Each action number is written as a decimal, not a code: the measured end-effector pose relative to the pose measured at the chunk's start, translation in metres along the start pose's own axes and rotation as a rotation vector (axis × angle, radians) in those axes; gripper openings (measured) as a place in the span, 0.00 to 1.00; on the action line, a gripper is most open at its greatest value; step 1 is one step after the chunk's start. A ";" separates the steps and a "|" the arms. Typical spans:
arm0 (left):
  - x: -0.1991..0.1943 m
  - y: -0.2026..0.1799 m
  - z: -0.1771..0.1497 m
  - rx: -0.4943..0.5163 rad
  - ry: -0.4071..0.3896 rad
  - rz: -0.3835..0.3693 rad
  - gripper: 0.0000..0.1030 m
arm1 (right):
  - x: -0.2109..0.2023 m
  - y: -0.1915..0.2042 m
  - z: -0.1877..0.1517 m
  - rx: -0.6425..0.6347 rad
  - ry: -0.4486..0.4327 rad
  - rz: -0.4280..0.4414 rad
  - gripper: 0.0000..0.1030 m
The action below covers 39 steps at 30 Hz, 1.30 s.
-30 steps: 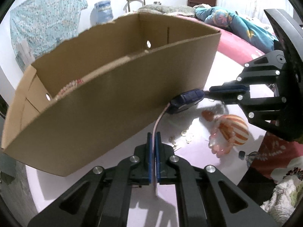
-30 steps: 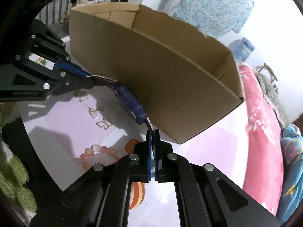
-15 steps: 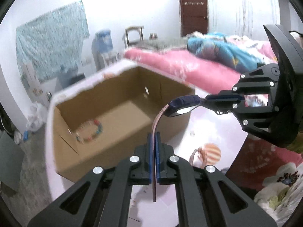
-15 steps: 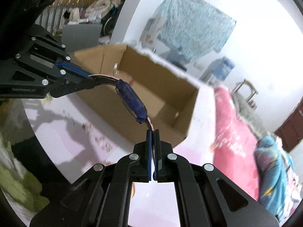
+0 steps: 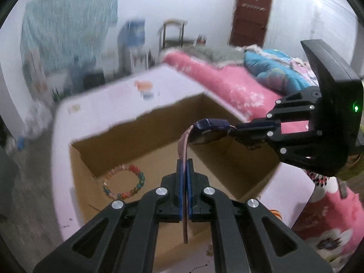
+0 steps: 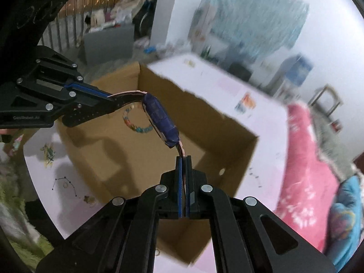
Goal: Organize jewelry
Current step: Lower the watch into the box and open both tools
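A watch with a dark blue case (image 5: 210, 129) (image 6: 160, 119) and pink strap hangs between both grippers above the open cardboard box (image 5: 95, 141) (image 6: 227, 159). My left gripper (image 5: 184, 166) (image 6: 109, 96) is shut on one strap end. My right gripper (image 6: 184, 161) (image 5: 234, 132) is shut on the other strap end. A colourful bead bracelet (image 5: 124, 182) (image 6: 136, 122) lies on the box floor, below the watch.
The box stands on a pale pink table (image 6: 238, 95). Small earrings and a thin chain (image 6: 66, 183) lie on the table left of the box. A pink bed (image 5: 227, 84) with a blue blanket is to the right. Both views are blurred by motion.
Both grippers have risen with the watch from beside the box's outer wall to above its open top. The box interior and the bead bracelet now show from above.
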State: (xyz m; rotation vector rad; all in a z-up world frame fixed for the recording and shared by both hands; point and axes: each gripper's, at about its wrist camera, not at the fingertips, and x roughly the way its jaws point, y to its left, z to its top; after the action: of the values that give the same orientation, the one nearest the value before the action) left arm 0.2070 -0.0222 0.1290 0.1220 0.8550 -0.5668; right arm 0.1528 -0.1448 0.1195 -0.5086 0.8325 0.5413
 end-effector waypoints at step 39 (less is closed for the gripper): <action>0.030 0.059 0.032 -0.253 0.223 -0.097 0.55 | -0.024 -0.072 0.023 0.142 -0.001 0.023 0.64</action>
State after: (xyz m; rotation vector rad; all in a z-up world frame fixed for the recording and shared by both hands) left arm 0.2752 0.0041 0.1207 -0.0899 1.1469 -0.5371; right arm 0.1970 -0.1909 0.1666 -0.3692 0.8703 0.4997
